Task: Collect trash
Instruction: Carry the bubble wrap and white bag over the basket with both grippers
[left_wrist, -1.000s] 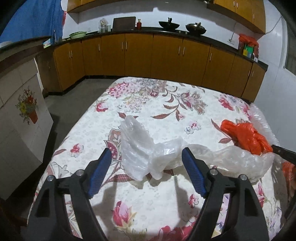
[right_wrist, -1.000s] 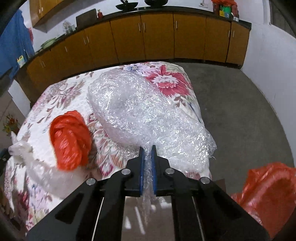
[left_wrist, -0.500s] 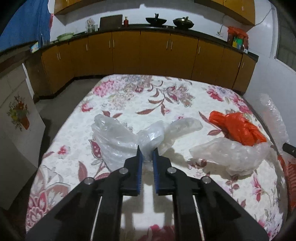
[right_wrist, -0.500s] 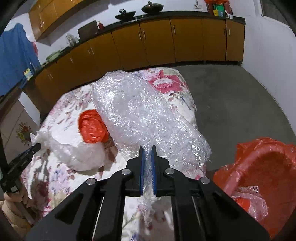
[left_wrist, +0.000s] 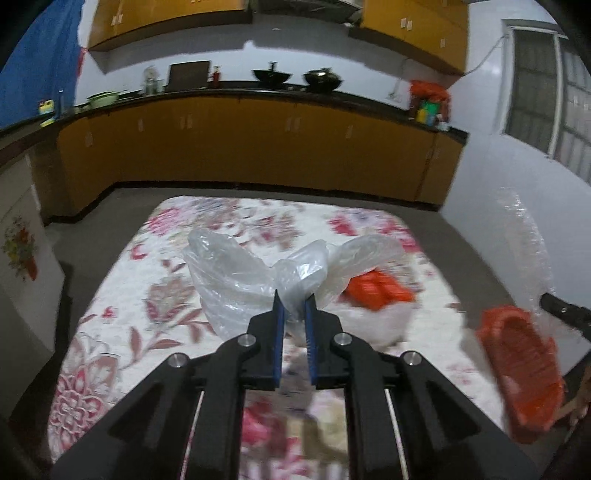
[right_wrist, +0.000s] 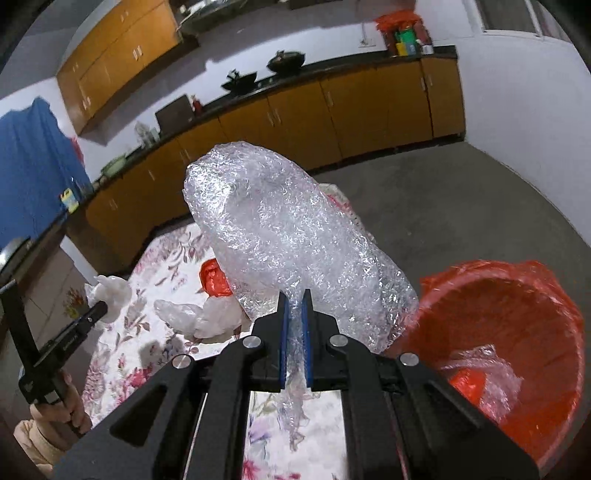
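Closest to me, the left gripper (left_wrist: 293, 308) has its blue pads clamped on a clear plastic bag (left_wrist: 236, 280), whose crumpled bulk hangs just above the flowered tablecloth (left_wrist: 122, 314). The right gripper (right_wrist: 294, 306) is pinched tight on a big wad of bubble wrap (right_wrist: 295, 240), a thin tail of it trailing down between the pads. Just right of that wad stands a red bin (right_wrist: 517, 295) lined with an orange bag, with some clear plastic already lying inside. Farther along the cloth an orange bag (left_wrist: 376, 291) lies beside a pale crumpled plastic bag (right_wrist: 207, 317), the two touching. Beyond the table, yellow-brown cabinets (left_wrist: 258, 147) run along the wall under a dark counter carrying two dark woks (left_wrist: 295, 77).
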